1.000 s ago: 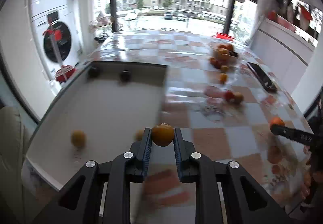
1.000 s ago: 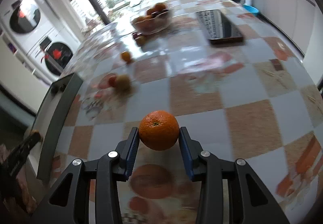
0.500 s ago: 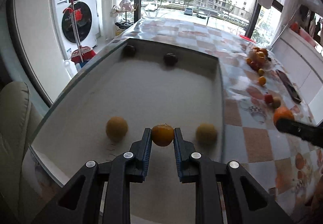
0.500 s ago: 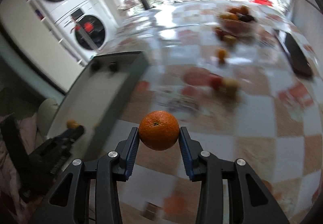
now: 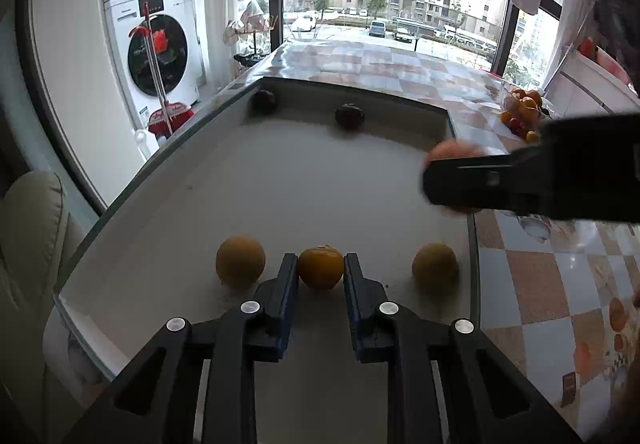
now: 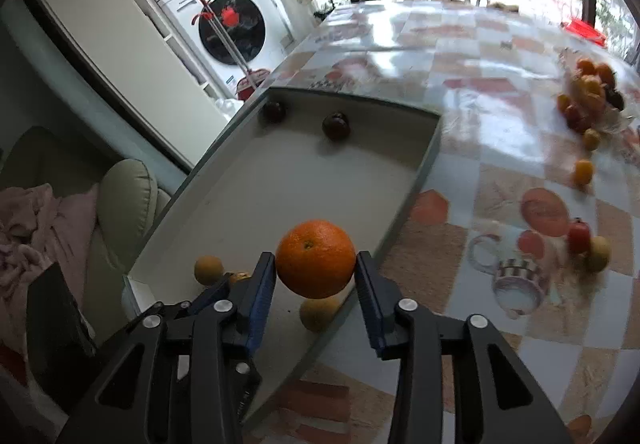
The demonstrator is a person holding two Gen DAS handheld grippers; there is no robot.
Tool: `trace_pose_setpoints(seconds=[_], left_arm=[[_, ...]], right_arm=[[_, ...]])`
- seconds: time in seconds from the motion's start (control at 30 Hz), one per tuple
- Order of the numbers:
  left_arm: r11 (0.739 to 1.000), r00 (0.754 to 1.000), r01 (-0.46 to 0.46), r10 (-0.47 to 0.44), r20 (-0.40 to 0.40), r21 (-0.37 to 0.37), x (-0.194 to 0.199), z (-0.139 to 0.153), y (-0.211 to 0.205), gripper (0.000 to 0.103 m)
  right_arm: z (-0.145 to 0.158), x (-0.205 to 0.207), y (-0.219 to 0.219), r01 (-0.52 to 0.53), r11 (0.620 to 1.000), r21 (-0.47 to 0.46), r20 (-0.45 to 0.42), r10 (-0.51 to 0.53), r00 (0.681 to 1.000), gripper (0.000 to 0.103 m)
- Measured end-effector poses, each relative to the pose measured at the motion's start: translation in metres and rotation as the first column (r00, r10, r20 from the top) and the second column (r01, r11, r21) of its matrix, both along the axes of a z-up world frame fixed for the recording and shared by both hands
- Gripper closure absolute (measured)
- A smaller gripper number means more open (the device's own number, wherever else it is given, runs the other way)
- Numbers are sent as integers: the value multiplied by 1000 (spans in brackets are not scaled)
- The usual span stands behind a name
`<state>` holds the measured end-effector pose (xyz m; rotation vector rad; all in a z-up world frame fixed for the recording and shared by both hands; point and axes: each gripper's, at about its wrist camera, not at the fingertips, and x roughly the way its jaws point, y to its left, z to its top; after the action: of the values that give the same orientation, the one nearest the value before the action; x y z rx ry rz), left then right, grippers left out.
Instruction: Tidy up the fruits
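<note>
My left gripper [image 5: 321,271] is shut on a small orange fruit [image 5: 321,267], low over the near end of a white tray [image 5: 304,180]. Two yellow fruits [image 5: 240,261] [image 5: 435,265] lie on either side of it. Two dark plums [image 5: 349,116] [image 5: 264,100] lie at the tray's far wall. My right gripper [image 6: 315,268] is shut on a large orange [image 6: 315,258], held above the tray's near right rim [image 6: 416,188]. It shows blurred in the left wrist view [image 5: 452,180]. The left gripper shows below it [image 6: 216,292].
A checkered table [image 6: 480,148] holds a glass bowl of fruit [image 6: 592,96], loose small fruits [image 6: 583,171], a red and a yellow fruit [image 6: 588,244]. Washing machines [image 5: 160,52] stand left, and a cushioned chair [image 6: 124,200] sits near the tray's left side.
My right gripper has swung left with the orange, from over the table to over the tray's near right rim. My left gripper has held the small fruit near the tray's near end.
</note>
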<state>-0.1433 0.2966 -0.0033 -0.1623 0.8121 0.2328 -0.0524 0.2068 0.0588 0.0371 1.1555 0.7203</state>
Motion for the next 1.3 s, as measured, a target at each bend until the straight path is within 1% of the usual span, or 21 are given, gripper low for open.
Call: trace_pose_setpoints(seconds=[0.03, 0.07, 0.1, 0.13, 0.17, 0.27, 0.37, 0.47, 0.57, 0.67, 0.7, 0.77, 0.8, 0.87, 0.9, 0.97, 1.0, 1.03, 1.1, 1.2, 1.3], left_arm=[[1000, 1000, 14, -14, 3, -5, 1, 0, -1, 58], [1000, 1000, 24, -24, 4, -11, 1, 0, -1, 26], [1000, 1000, 2, -2, 11, 2, 1, 1, -1, 7], [999, 999, -32, 31, 34, 26, -2, 2, 1, 3], [999, 999, -36, 35, 38, 24, -2, 2, 1, 3], [999, 999, -29, 28, -20, -22, 0, 1, 3, 3], [999, 999, -40, 40, 7, 1, -10, 10, -4, 3], [999, 998, -16, 13, 54, 45, -17, 25, -19, 3], [995, 992, 69, -76, 99, 75, -17, 44, -49, 3], [978, 975, 187, -196, 104, 92, -12, 52, -84, 3], [969, 967, 228, -237, 92, 96, -10, 50, -99, 3], [952, 955, 287, -293, 50, 108, 0, 43, -125, 3], [946, 951, 303, -308, 26, 116, 5, 36, -136, 3], [944, 953, 302, -299, -44, 133, 20, 21, -153, 3], [946, 956, 292, -283, -83, 138, 28, 14, -159, 3], [956, 958, 269, -253, -131, 121, 44, 2, -167, 3], [958, 959, 263, -248, -134, 110, 48, -1, -168, 2], [965, 965, 247, -236, -111, 90, 50, -1, -168, 2], [971, 968, 229, -221, -115, 62, 53, -2, -167, 1], [976, 970, 217, -218, -106, -21, 51, -3, -156, 1], [975, 969, 221, -222, -107, -16, 51, -7, -158, 1]], right_arm=[[0, 1, 0, -1, 1000, 2, -3, 1, 1000, 38], [2, 3, -1, 1, 1000, 2, 1, -1, 1000, 28], [5, 3, -3, 7, 1000, -4, 16, -7, 1000, 23], [8, 3, -5, 11, 1000, -6, 30, -11, 999, 23], [12, 2, -9, 16, 1000, -3, 46, -16, 999, 22], [18, 1, -27, 62, 998, -20, 86, -60, 995, 18], [14, 1, -63, 153, 987, -51, 112, -146, 983, 17], [1, 0, -111, 257, 962, -87, 113, -247, 962, 1], [-15, -1, -159, 354, 923, -149, 118, -338, 934, 0], [-26, -1, -204, 459, 862, -217, 154, -434, 888, 0], [-30, 0, -223, 500, 834, -235, 168, -472, 865, 0], [-36, 0, -245, 538, 805, -251, 175, -509, 843, 0], [-42, 1, -259, 559, 785, -267, 168, -534, 829, 0], [-45, 0, -272, 578, 759, -301, 230, -530, 816, 0], [-46, -2, -273, 571, 764, -301, 258, -512, 820, 0], [-47, -4, -274, 568, 768, -295, 267, -505, 821, 0], [-47, -3, -274, 568, 768, -295, 267, -505, 821, 0], [-47, -4, -274, 569, 768, -294, 269, -505, 820, 0], [-46, -6, -276, 570, 768, -292, 270, -506, 819, 0], [-46, -6, -275, 572, 766, -292, 272, -507, 818, 0], [-47, -5, -274, 573, 766, -292, 273, -508, 817, 0]])
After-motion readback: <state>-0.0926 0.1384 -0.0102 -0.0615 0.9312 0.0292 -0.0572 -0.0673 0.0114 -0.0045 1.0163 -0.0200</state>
